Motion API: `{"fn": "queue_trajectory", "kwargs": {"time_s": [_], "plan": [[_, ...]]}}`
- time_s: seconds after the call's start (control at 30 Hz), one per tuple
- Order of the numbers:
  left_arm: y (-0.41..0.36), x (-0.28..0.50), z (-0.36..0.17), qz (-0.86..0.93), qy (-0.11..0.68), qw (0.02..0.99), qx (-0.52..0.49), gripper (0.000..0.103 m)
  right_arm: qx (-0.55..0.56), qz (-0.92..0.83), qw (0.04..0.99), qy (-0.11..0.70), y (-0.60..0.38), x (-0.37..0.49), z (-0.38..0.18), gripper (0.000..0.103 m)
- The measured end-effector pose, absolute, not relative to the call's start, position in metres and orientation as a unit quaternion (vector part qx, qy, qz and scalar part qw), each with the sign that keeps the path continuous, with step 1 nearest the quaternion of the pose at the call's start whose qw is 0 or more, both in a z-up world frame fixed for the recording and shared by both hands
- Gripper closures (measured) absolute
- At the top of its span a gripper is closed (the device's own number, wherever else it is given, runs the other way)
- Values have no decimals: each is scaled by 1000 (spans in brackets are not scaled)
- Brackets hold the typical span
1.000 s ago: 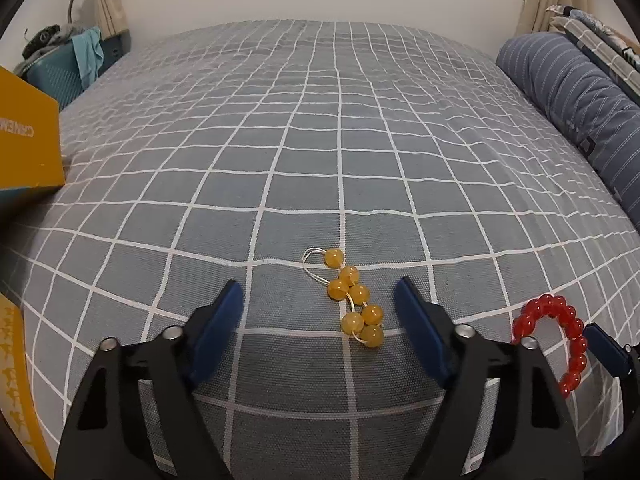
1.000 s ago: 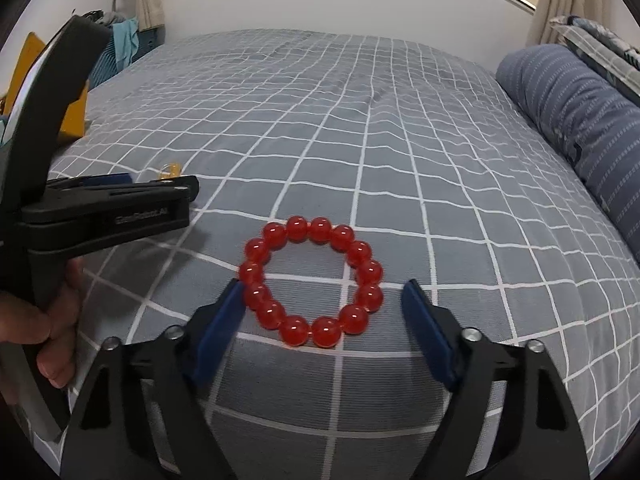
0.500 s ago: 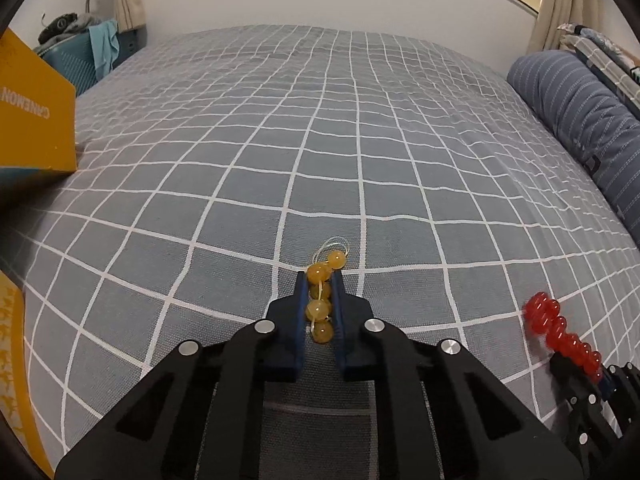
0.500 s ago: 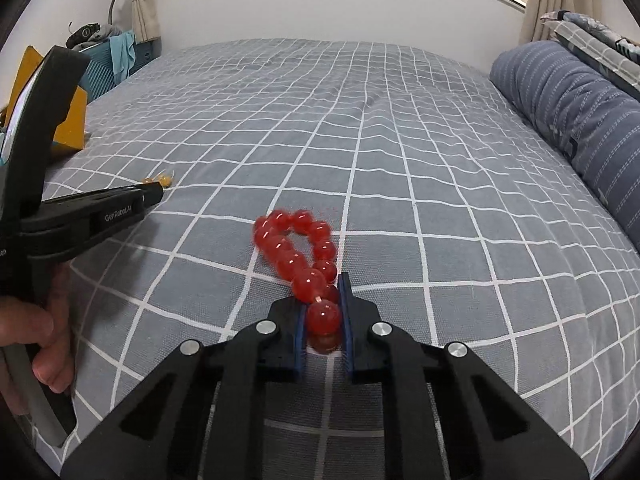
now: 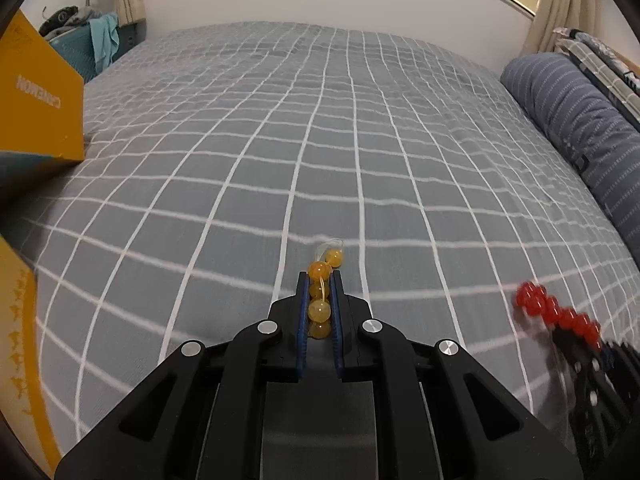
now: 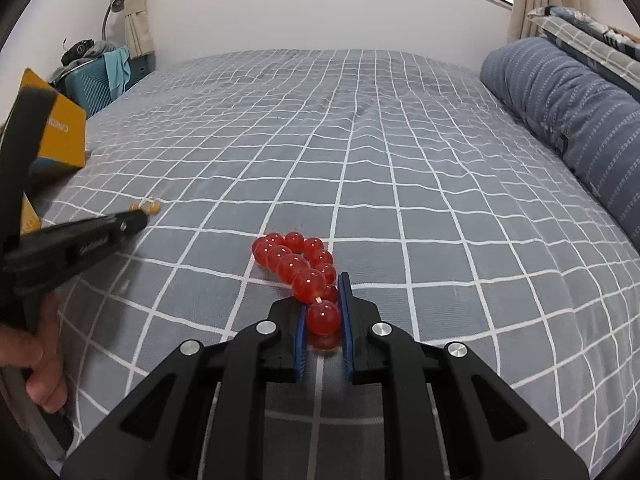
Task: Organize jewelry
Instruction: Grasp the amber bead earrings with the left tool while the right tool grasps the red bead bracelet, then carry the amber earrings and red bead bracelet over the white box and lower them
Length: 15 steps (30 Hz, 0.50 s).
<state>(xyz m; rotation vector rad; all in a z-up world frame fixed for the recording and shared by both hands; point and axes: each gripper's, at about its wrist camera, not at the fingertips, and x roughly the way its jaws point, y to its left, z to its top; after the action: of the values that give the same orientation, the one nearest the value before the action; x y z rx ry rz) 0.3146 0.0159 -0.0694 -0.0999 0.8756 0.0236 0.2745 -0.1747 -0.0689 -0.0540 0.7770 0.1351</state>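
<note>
My left gripper (image 5: 319, 280) is shut on a string of amber beads (image 5: 319, 311), with two beads and a loop of clear cord sticking out past the fingertips. My right gripper (image 6: 323, 282) is shut on a red bead bracelet (image 6: 294, 262), squeezed into a long loop that trails forward left over the bed. The right gripper with the red bracelet (image 5: 556, 314) also shows blurred at the right of the left wrist view. The left gripper (image 6: 132, 220) with the amber beads (image 6: 150, 209) shows at the left of the right wrist view. Both seem lifted slightly off the cover.
The bed has a grey cover with a white grid (image 5: 320, 140). A yellow box (image 5: 36, 100) stands open at the left edge, also in the right wrist view (image 6: 60, 136). A striped blue bolster (image 6: 568, 112) lies along the right side. A blue case (image 6: 96, 84) stands beyond the bed.
A second ago both grippers were open around their beads lying on the cover. Both have shut on them, and both views have since risen and tilted a little.
</note>
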Motion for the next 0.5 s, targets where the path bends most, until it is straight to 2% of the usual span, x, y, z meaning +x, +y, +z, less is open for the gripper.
{"fn": "queue_trajectory", "kwargs": {"time_s": [0.5], "plan": [[20, 250, -33, -29, 433, 899, -53, 94, -6, 79, 918, 388, -173, 250, -50, 90]]}}
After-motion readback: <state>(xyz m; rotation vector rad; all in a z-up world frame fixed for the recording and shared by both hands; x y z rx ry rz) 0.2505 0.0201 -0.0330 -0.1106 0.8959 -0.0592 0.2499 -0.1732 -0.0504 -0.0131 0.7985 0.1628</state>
